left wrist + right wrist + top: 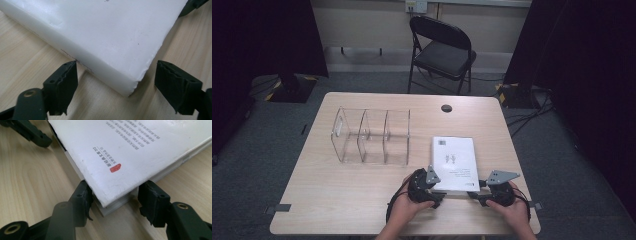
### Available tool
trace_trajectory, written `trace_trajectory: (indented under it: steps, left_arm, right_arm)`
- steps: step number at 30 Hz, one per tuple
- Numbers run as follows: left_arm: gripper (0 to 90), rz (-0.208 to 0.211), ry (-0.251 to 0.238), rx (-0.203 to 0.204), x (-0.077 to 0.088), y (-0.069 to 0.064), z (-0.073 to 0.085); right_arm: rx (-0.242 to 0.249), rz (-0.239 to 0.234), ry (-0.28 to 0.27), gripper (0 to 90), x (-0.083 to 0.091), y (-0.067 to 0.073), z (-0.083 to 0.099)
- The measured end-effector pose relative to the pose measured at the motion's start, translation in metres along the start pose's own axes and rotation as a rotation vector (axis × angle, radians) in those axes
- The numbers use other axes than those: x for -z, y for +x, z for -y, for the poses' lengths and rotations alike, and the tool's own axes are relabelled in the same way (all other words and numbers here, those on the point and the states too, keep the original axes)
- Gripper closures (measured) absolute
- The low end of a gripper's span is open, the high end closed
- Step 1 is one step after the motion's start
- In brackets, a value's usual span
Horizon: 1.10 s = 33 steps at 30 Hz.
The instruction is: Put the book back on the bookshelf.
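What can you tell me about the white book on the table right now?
The white book is a thick paperback lying flat and closed on the wooden table, right of the clear divider rack. Its cover carries small printed text and a red stamp. One near corner looks slightly scuffed. The left gripper straddles one near corner with jaws apart; the right gripper brackets the other, jaws against its edges.

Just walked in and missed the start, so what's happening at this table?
A person holds a gripper in each hand at the near corners of a white book lying flat on the table. The left gripper is open around one corner; the right gripper brackets the other, apparently not yet clamped. A clear divided organizer stands beside the book.
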<state>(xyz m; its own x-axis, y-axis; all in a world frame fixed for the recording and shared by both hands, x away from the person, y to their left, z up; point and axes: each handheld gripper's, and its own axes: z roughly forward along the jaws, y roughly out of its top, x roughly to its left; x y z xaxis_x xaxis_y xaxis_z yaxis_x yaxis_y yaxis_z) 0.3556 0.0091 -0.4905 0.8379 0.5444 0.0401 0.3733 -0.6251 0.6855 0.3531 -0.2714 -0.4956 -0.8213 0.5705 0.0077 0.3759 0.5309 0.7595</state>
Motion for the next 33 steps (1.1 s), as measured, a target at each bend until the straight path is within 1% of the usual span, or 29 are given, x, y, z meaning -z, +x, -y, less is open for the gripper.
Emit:
trace_trajectory:
  steps: [2,4,5,6,7,8,9,10,11,12,13,14,15,16,17,18,19,20,21,22,23,24,25,26,27,28,29,32,33]
  left_arm:
    - [15.7,0.005,0.010,0.012,-0.001,-0.001,0.000]
    - [15.5,0.009,0.008,0.011,-0.001,0.000,0.000]
    - [15.6,0.014,0.008,0.007,-0.001,0.001,0.000]
    - [16.1,0.014,0.008,0.007,-0.001,0.001,0.000]
    - [16.1,0.012,0.013,0.002,-0.001,0.002,-0.001]
    - [15.9,0.012,0.016,0.007,-0.001,0.002,-0.001]
    - [15.9,0.007,0.009,-0.001,-0.001,0.003,-0.002]
    - [16.2,0.007,0.009,-0.001,-0.001,0.003,-0.002]
    - [16.2,0.001,-0.016,0.008,0.001,0.003,-0.002]
    - [17.0,0.003,-0.027,0.017,0.003,0.003,-0.003]
    - [16.9,0.014,-0.020,-0.003,0.006,0.004,-0.004]
    - [16.3,0.014,-0.035,0.001,0.007,0.004,-0.004]
    - [16.3,0.013,-0.037,-0.023,0.009,0.005,-0.005]
    - [16.1,0.017,-0.041,-0.034,0.012,0.006,-0.007]
    - [16.1,0.028,-0.070,-0.032,0.013,0.006,-0.010]
    - [16.1,0.028,-0.070,-0.032,0.013,0.006,-0.010]
    - [15.9,0.030,-0.065,-0.048,0.012,0.004,-0.014]
    - [14.9,0.030,-0.065,-0.048,0.012,0.004,-0.014]
    - [14.9,0.014,-0.070,-0.055,0.010,0.002,-0.015]
    - [14.5,-0.001,-0.064,-0.060,0.009,0.001,-0.017]
    - [12.8,0.000,-0.056,-0.060,0.008,-0.001,-0.018]
    - [10.6,-0.005,-0.041,-0.080,0.009,-0.001,-0.019]
    - [11.0,-0.016,-0.057,-0.090,0.008,-0.002,-0.020]
    - [12.3,-0.024,-0.058,-0.106,0.008,-0.003,-0.021]
    - [11.5,-0.016,-0.060,-0.104,0.007,-0.003,-0.022]
    - [9.4,-0.010,-0.064,-0.092,0.006,-0.003,-0.023]
    - [8.1,-0.012,-0.055,-0.098,0.005,-0.003,-0.024]
    - [7.3,-0.024,-0.057,-0.110,0.003,-0.003,-0.028]
    - [7.0,-0.020,-0.068,-0.109,0.003,-0.003,-0.030]
  right_arm:
    - [0.002,0.003,-0.005,46.8,0.001,0.000,-0.001]
    - [-0.005,0.001,-0.017,50.4,0.003,0.001,-0.002]
    - [-0.018,-0.006,-0.046,55.3,0.005,0.001,-0.004]
    - [-0.018,-0.006,-0.046,55.3,0.005,0.001,-0.004]
    - [-0.016,0.010,-0.047,55.7,0.006,0.002,-0.008]
    - [-0.017,0.013,-0.049,56.3,0.006,0.001,-0.008]
    - [-0.025,0.010,-0.058,57.2,0.006,0.000,-0.008]
    - [-0.025,0.010,-0.058,57.2,0.006,0.000,-0.008]
    - [-0.026,0.011,-0.067,58.1,0.006,0.000,-0.008]
    - [-0.021,0.008,-0.073,58.4,0.006,0.000,-0.008]
    - [-0.022,0.012,-0.072,58.4,0.007,0.001,-0.009]
    - [-0.030,0.013,-0.086,58.6,0.007,0.001,-0.009]
    - [-0.030,0.013,-0.084,58.6,0.007,0.001,-0.009]
    - [-0.026,0.008,-0.081,58.5,0.007,0.000,-0.010]
    - [-0.046,-0.001,-0.101,58.7,0.007,-0.001,-0.010]
    - [-0.046,-0.001,-0.101,58.7,0.007,-0.001,-0.010]
    - [-0.041,0.009,-0.092,58.8,0.008,0.000,-0.012]
    - [-0.041,0.009,-0.092,58.8,0.008,0.000,-0.012]
    - [-0.044,0.008,-0.092,58.8,0.007,0.000,-0.012]
    - [-0.040,0.007,-0.088,58.8,0.007,0.000,-0.013]
    - [-0.040,0.011,-0.090,58.8,0.007,0.000,-0.013]
    - [-0.045,0.008,-0.094,58.8,0.007,0.000,-0.013]
    - [-0.044,0.011,-0.087,58.8,0.007,0.000,-0.013]
    - [-0.044,0.011,-0.089,58.8,0.007,0.000,-0.013]
    - [-0.054,0.002,-0.098,58.7,0.007,-0.001,-0.013]
    - [-0.058,-0.001,-0.098,58.7,0.007,-0.001,-0.014]
    - [-0.056,0.003,-0.097,58.8,0.007,-0.001,-0.014]
    - [-0.056,0.003,-0.100,58.8,0.006,-0.001,-0.014]
    - [-0.057,0.006,-0.103,58.8,0.006,-0.001,-0.015]
